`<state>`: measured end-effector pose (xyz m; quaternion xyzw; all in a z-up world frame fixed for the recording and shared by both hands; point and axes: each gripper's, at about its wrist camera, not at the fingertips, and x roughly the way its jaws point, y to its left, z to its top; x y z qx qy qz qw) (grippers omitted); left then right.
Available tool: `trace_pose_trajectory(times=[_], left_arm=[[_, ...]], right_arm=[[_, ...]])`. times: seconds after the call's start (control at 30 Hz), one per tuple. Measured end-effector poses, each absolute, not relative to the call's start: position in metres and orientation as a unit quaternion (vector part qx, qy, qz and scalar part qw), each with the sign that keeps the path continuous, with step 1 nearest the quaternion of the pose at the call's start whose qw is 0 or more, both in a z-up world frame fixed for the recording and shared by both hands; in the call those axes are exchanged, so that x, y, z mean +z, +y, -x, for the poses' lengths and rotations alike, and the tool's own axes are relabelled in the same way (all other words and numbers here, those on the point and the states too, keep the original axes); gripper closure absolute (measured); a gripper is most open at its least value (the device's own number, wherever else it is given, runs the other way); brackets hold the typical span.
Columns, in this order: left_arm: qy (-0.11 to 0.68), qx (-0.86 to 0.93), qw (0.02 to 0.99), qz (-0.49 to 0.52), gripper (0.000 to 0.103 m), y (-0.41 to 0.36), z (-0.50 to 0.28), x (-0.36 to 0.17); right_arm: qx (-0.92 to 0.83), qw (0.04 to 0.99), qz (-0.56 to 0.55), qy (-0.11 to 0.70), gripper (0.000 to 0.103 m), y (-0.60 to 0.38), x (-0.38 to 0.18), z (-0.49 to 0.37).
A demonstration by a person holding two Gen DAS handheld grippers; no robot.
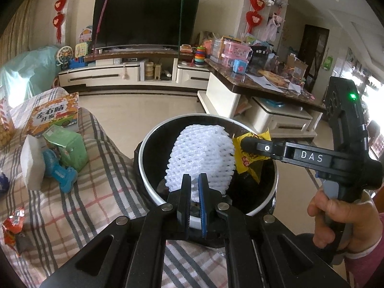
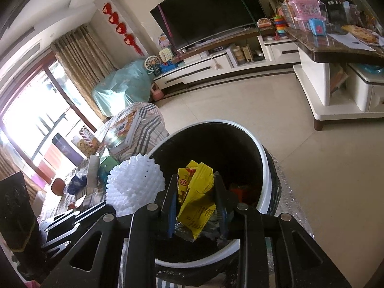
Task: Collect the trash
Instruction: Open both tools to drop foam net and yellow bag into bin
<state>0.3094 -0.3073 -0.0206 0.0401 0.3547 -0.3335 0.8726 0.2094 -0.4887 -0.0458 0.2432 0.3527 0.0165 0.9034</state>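
Observation:
A black trash bin with a white rim [image 1: 148,141] stands beside the plaid-covered sofa; it also shows in the right wrist view [image 2: 266,168]. My left gripper [image 1: 195,180] is shut on a white foam fruit net [image 1: 201,153] and holds it over the bin's mouth. The net also shows in the right wrist view [image 2: 134,182]. My right gripper [image 2: 195,187] is shut on a crumpled yellow snack wrapper [image 2: 195,192] above the bin's near rim. In the left wrist view the right gripper's arm reaches in from the right with the wrapper [image 1: 249,158].
On the plaid sofa [image 1: 96,192] lie a picture book [image 1: 55,117], a green packet [image 1: 69,146], a white sponge block [image 1: 31,163], a blue toy [image 1: 62,175] and a red wrapper [image 1: 14,225]. A cluttered coffee table [image 1: 264,84] and TV stand [image 1: 134,72] stand beyond the bare floor.

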Motion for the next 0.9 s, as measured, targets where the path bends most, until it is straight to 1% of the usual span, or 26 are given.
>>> trace_pose_trajectory(times=[0.03, 0.1, 0.13, 0.17, 0.2, 0.23, 0.27, 0.3, 0.37, 0.4, 0.47, 0.53, 0.63, 0.8, 0.9], left_arm=[[0.358, -0.336, 0.870, -0.037, 0.098, -0.308, -0.310, -0.021], [0.361, -0.336, 0.869, -0.035, 0.093, -0.309, -0.311, -0.022], [0.362, -0.336, 0.869, -0.034, 0.089, -0.309, -0.310, -0.022], [0.362, -0.334, 0.870, -0.034, 0.082, -0.309, -0.311, -0.021], [0.360, -0.331, 0.871, -0.033, 0.079, -0.308, -0.311, -0.021], [0.358, -0.329, 0.873, -0.033, 0.072, -0.307, -0.310, -0.020], [0.357, -0.328, 0.874, -0.032, 0.071, -0.307, -0.309, -0.020], [0.356, -0.327, 0.875, -0.031, 0.070, -0.306, -0.308, -0.019], [0.355, -0.322, 0.877, -0.029, 0.063, -0.302, -0.305, -0.019], [0.354, -0.321, 0.878, -0.027, 0.062, -0.300, -0.304, -0.019], [0.352, -0.317, 0.880, -0.022, 0.055, -0.293, -0.299, -0.018], [0.351, -0.313, 0.882, -0.016, 0.053, -0.284, -0.294, -0.019], [0.356, -0.304, 0.883, -0.008, 0.050, -0.270, -0.286, -0.022], [0.368, -0.283, 0.886, 0.011, 0.050, -0.240, -0.271, -0.029], [0.374, -0.268, 0.888, 0.022, 0.050, -0.222, -0.262, -0.030]], right_arm=[[0.016, 0.903, -0.244, 0.355, 0.072, -0.489, -0.046, -0.210], [0.014, 0.901, -0.247, 0.357, 0.070, -0.491, -0.047, -0.211], [0.014, 0.901, -0.248, 0.357, 0.067, -0.492, -0.047, -0.212], [0.013, 0.901, -0.248, 0.356, 0.064, -0.493, -0.046, -0.212], [0.010, 0.901, -0.248, 0.355, 0.062, -0.493, -0.045, -0.211], [0.008, 0.901, -0.249, 0.354, 0.056, -0.494, -0.045, -0.211], [0.008, 0.902, -0.251, 0.353, 0.054, -0.494, -0.044, -0.210], [0.008, 0.902, -0.251, 0.352, 0.053, -0.494, -0.044, -0.210], [0.009, 0.902, -0.251, 0.351, 0.050, -0.493, -0.042, -0.210], [0.009, 0.903, -0.250, 0.350, 0.048, -0.492, -0.041, -0.209], [0.009, 0.905, -0.247, 0.346, 0.036, -0.488, -0.039, -0.209], [0.008, 0.908, -0.242, 0.342, 0.033, -0.486, -0.038, -0.208], [0.007, 0.908, -0.241, 0.343, 0.033, -0.484, -0.037, -0.208], [0.014, 0.910, -0.240, 0.338, 0.032, -0.476, -0.035, -0.206], [0.026, 0.912, -0.237, 0.334, 0.028, -0.462, -0.034, -0.201]])
